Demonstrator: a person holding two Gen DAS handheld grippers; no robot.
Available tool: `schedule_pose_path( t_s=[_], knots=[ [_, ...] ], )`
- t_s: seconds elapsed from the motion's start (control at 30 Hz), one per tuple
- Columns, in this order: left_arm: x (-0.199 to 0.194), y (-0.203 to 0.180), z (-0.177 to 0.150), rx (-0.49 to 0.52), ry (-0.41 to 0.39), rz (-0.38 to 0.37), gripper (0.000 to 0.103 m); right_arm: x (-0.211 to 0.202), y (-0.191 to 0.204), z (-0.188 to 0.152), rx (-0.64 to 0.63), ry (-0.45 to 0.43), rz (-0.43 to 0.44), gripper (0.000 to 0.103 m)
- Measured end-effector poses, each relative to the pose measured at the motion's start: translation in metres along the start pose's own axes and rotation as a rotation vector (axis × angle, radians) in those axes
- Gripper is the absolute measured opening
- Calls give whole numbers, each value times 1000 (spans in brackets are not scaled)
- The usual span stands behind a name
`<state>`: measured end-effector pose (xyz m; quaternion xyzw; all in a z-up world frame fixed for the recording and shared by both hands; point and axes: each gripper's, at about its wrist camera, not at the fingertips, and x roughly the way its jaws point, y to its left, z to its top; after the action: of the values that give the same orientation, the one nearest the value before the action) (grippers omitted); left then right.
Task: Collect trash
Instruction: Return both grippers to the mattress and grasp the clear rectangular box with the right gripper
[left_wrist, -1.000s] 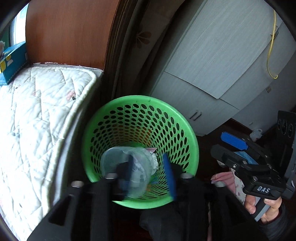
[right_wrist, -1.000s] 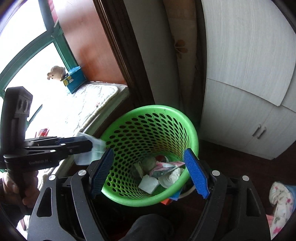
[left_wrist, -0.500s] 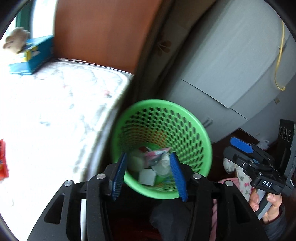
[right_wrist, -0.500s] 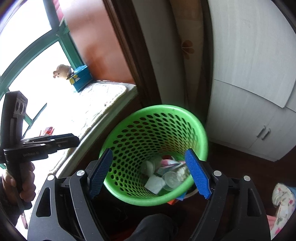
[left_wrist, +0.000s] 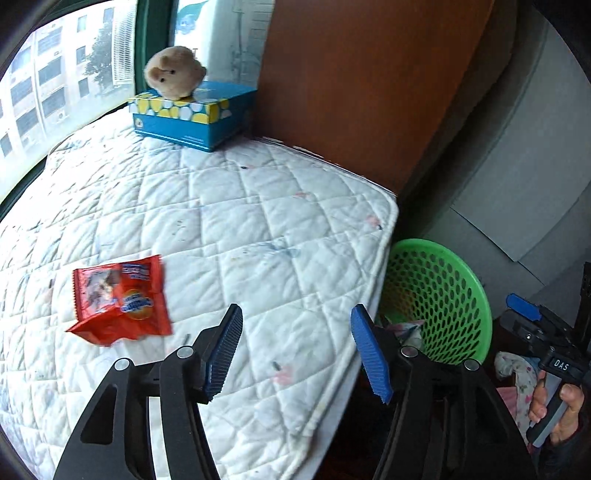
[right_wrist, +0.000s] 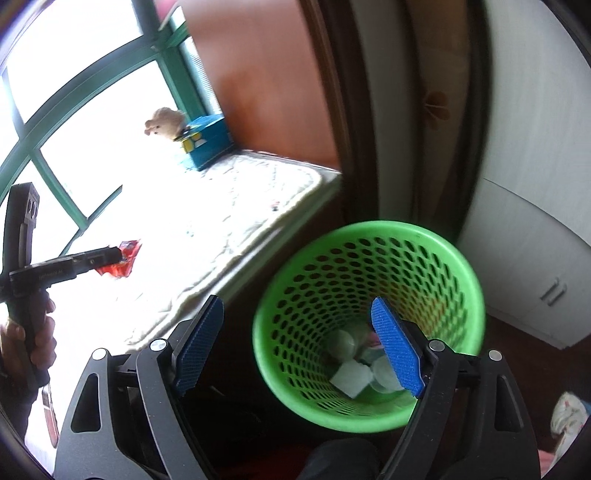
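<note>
Red snack wrapper (left_wrist: 120, 301) lies on the mattress (left_wrist: 258, 229); left hand-held gripper (left_wrist: 295, 349) hovers near, released and empty. Next: close on it, then carry to green basket (right_wrist: 369, 236); right hand-held gripper (right_wrist: 301, 347) waits there, released.

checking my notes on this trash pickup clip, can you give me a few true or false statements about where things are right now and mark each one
1. The red snack wrapper lies on the white quilted pad. True.
2. The left gripper is shut on the wrapper. False: it is open and empty, with the wrapper off to its left.
3. The green basket holds several pieces of trash. True.
4. The plush toy sits inside the basket. False: it sits on top of the blue tissue box by the window.
5. The right gripper is open above the near rim of the basket. True.
6. The basket stands on the pad. False: it stands lower down, beside the pad's corner.
</note>
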<state>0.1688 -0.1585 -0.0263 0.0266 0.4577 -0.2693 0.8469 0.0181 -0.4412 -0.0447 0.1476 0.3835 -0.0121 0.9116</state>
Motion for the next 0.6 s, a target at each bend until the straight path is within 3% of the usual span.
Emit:
schedule_pose_path(
  t_s=[0.3, 0.6],
  knots=[
    [-42, 88, 0, -102, -55, 119, 61, 20, 65, 10, -95, 24, 80, 85],
    [-82, 149, -5, -169, -102, 186, 61, 51, 152, 8, -221, 74, 181, 89]
  ],
)
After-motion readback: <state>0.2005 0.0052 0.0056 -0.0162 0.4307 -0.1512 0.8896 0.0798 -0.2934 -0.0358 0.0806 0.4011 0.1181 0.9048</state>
